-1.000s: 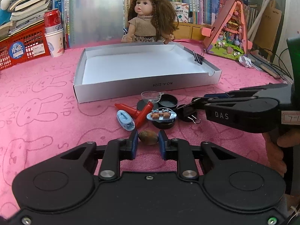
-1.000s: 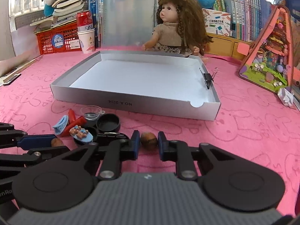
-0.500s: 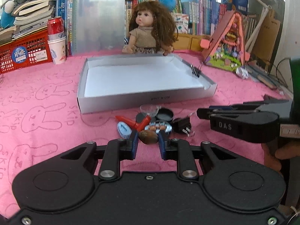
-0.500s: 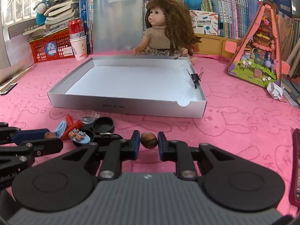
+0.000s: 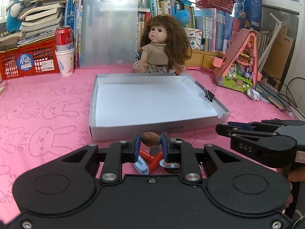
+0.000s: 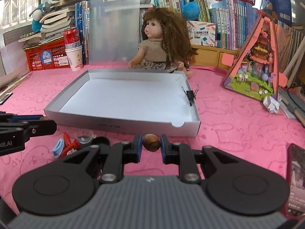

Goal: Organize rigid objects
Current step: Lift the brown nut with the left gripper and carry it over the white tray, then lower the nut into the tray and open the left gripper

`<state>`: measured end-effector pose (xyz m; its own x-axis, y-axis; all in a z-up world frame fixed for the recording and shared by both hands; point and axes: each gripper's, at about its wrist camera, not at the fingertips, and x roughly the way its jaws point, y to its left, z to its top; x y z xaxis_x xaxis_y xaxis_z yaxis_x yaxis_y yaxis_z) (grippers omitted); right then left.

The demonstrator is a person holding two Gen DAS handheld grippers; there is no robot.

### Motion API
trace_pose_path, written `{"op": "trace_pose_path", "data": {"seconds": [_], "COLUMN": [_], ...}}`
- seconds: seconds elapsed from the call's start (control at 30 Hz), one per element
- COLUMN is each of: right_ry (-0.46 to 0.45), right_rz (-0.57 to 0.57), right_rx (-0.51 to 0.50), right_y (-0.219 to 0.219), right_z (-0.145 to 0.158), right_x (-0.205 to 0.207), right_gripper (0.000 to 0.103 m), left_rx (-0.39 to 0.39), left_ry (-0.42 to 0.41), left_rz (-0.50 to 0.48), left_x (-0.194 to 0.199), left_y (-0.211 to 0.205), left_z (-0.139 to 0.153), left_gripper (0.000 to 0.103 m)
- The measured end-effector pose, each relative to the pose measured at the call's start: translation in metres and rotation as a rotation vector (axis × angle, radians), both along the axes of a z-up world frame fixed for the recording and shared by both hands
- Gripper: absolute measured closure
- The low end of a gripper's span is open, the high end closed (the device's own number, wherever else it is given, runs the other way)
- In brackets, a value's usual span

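A brown nut (image 5: pixel 150 139) sits pinched between the left gripper's (image 5: pixel 150 142) blue pads, lifted clear of the pink cloth. A second nut (image 6: pixel 151 142), brown with a darker end, is clamped the same way in the right gripper (image 6: pixel 151 146). A shallow grey box (image 6: pixel 122 123) with a white floor lies open just beyond both, holding nothing but a black clip (image 6: pixel 190 96) on its right wall. Left behind near the box's front wall: red pieces (image 6: pixel 71 145), a blue oval (image 6: pixel 58 147), a clear cup (image 6: pixel 83 136) and a black lid (image 6: pixel 100 142).

A curly-haired doll (image 5: pixel 162 45) sits behind the box on the pink bunny cloth (image 5: pixel 47 103); a red can (image 5: pixel 63 37) stands in a paper cup (image 5: pixel 65 62) beside a red crate (image 5: pixel 28 61); books (image 5: pixel 215 30) line the back.
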<state>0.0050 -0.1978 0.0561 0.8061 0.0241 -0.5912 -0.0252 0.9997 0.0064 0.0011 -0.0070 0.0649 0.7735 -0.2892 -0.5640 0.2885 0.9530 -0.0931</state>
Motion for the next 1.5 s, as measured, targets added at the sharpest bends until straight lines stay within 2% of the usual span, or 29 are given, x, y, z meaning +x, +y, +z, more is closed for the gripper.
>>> {"op": "trace_pose_path", "data": {"seconds": [0.5, 0.77, 1.03, 1.23, 1.5], "right_ry": [-0.03, -0.029, 0.021, 0.056, 0.093], "right_rz": [-0.033, -0.019, -0.014, -0.005, 0.01], "right_rx": [0.02, 0.021, 0.061, 0.071, 0.081], "right_y": [-0.014, -0.026, -0.03, -0.03, -0.022], "right_z": [0.031, 0.044, 0.038, 0.028, 0.016], "right_x": [0.033, 0.053, 0.082, 0.102, 0.125], "right_gripper": [0.079, 0.079, 0.078, 0.078, 0.078], "left_rx": [-0.044, -0.064, -0.032, -0.056, -0.032], "left_ry": [-0.007, 0.032, 0.093, 0.142, 0.193], "left_rz": [0.019, 0.03, 0.042, 0.056, 0.074], "left_x": [0.052, 0.085, 0.12, 0.143, 0.173], "left_y": [0.003, 0.008, 0.004, 0.004, -0.002], "left_z": [0.027, 0.033, 0.016, 0.002, -0.014], "left_gripper": [0.081, 0.081, 0.081, 0.081, 0.081]}}
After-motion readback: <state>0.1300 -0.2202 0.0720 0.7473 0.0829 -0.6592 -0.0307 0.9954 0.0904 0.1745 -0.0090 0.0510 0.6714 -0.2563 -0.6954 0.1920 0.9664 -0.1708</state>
